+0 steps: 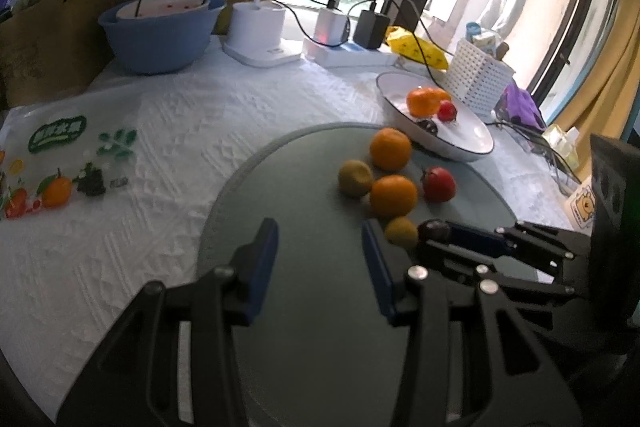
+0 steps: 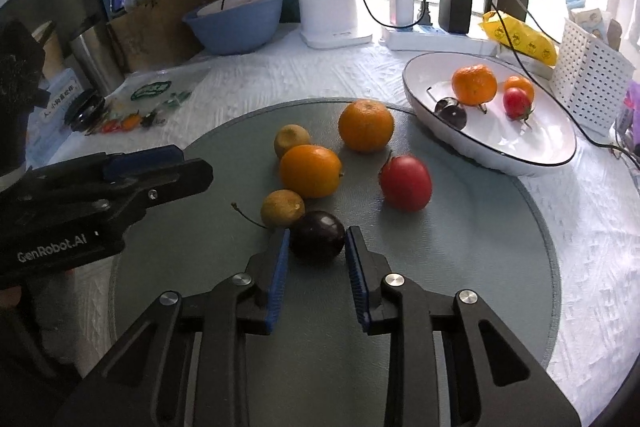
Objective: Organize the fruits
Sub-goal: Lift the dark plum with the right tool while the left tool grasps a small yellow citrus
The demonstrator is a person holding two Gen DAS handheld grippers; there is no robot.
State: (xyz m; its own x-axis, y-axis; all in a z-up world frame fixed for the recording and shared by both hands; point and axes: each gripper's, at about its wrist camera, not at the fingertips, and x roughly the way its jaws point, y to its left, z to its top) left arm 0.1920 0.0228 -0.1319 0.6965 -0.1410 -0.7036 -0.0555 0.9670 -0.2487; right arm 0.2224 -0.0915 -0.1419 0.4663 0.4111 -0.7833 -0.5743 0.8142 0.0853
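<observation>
On the round grey mat [image 2: 460,247] lie two oranges [image 2: 310,171] [image 2: 366,125], two small yellow fruits [image 2: 282,207] [image 2: 291,139], a red tomato [image 2: 406,183] and a dark plum [image 2: 317,235]. My right gripper [image 2: 316,241] has its blue pads on either side of the plum, touching or nearly touching it. My left gripper [image 1: 320,247] is open and empty over the mat, left of the fruit; it also shows in the right wrist view [image 2: 160,167]. The white oval plate [image 2: 520,155] holds two oranges, a small tomato and a dark fruit.
At the back stand a blue bowl [image 2: 236,23], a white lamp base [image 2: 330,17], chargers with cables [image 2: 454,11], a yellow bag [image 2: 520,35] and a white perforated basket [image 2: 592,75]. A printed plastic bag [image 1: 60,163] lies left on the white cloth.
</observation>
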